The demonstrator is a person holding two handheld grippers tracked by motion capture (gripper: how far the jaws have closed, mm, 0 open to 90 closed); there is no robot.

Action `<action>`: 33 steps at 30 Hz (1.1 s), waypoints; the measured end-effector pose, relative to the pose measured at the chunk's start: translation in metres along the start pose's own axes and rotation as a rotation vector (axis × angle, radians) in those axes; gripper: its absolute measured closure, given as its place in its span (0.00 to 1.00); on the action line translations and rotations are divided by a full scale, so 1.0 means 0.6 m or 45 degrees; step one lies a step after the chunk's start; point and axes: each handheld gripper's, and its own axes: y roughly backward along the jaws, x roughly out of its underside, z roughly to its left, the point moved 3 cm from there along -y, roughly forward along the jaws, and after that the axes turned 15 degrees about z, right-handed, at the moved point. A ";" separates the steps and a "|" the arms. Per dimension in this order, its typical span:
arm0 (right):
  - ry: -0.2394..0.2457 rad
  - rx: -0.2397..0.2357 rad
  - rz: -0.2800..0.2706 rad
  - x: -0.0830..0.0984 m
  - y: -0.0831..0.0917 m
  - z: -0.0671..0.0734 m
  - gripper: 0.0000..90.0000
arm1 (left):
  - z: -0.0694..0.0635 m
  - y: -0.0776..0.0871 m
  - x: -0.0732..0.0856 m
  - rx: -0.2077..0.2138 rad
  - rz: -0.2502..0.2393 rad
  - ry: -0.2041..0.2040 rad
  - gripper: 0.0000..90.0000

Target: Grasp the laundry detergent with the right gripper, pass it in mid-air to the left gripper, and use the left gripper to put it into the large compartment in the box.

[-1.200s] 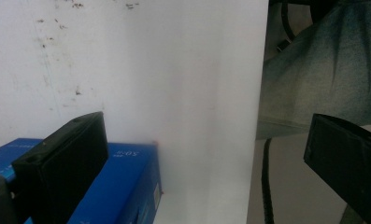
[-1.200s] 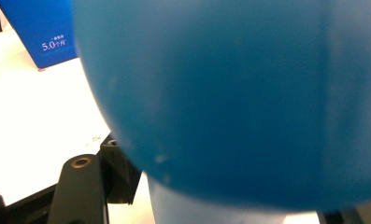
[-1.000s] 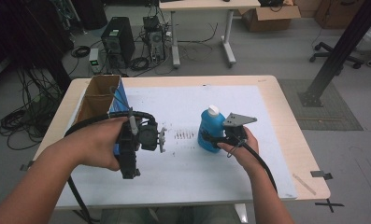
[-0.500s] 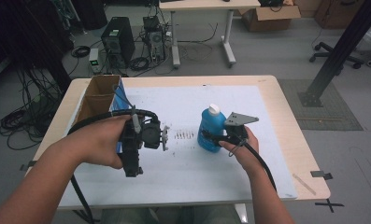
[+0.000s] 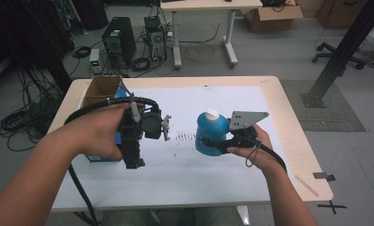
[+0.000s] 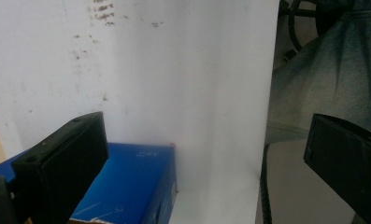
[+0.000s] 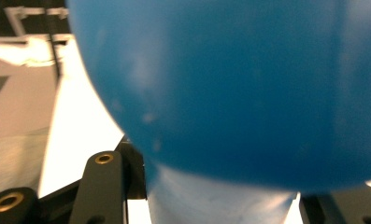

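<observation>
At the counter's (image 5: pixel 288 117) centre, the right gripper (image 5: pixel 208 142) clamps a round blue plastic bottle with a white cap (image 5: pixel 212 132), while the left gripper (image 5: pixel 166 128), at its nine o'clock, hangs open and empty.

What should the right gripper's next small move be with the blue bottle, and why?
Probably carry it left toward the cardboard box. The right gripper is shut on the blue bottle, white cap up, above the white sheet. The left gripper hangs open and empty between bottle and box, so it may need to clear first.

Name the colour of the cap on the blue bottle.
White cap; clearest in the high view.
</observation>
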 end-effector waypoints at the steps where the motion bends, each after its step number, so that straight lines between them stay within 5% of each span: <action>1: 0.022 -0.017 0.003 -0.005 0.002 0.006 0.51 | 0.001 0.003 0.000 -0.001 0.003 0.002 0.00; 10: 0.154 -0.147 -0.010 -0.036 0.000 0.048 0.51 | 0.008 0.030 -0.006 -0.007 0.004 0.000 0.00; 18: 0.182 -0.257 0.032 -0.048 -0.028 0.074 0.51 | 0.008 0.046 -0.023 -0.010 0.009 -0.021 0.00; 33: 0.182 -0.317 0.008 -0.075 -0.080 0.095 0.51 | 0.010 0.050 -0.063 -0.005 0.018 -0.071 0.00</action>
